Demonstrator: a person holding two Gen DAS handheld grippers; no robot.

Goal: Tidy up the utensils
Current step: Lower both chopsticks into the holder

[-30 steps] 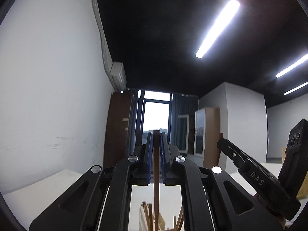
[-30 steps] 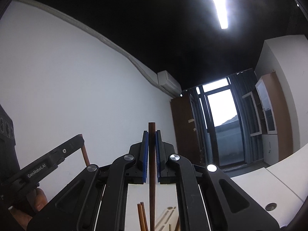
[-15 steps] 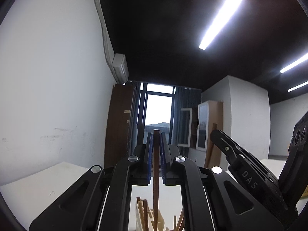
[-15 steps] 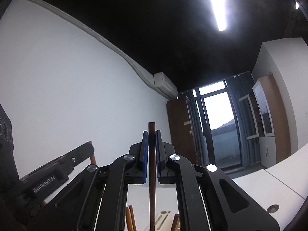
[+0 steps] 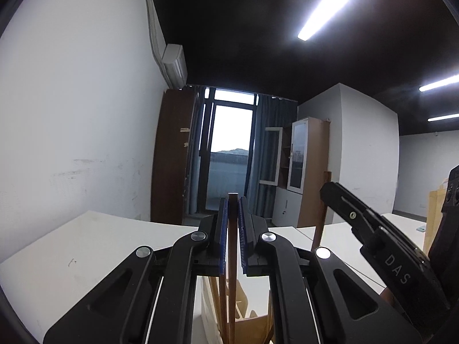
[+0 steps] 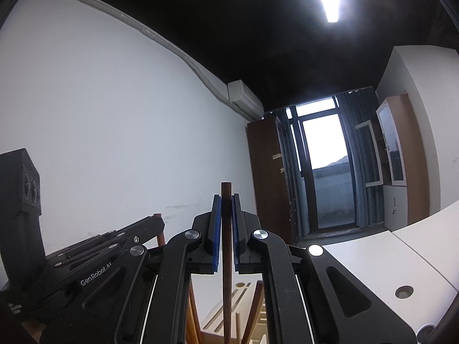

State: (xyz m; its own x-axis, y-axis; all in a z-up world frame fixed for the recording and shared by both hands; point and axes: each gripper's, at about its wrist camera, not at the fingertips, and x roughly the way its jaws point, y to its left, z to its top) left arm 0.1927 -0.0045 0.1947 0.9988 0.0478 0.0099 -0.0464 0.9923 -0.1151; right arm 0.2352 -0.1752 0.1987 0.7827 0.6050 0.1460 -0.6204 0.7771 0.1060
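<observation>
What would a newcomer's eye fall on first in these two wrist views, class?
Each black claw with blue pads, left claw and right claw, is shut on a thin brown wooden chopstick at centre. Below stands a pale wooden utensil holder. A bright ceiling strip light glares overhead.

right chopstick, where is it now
In the right wrist view the chopstick stands upright, clamped in the right gripper, above the wooden holder.
</observation>
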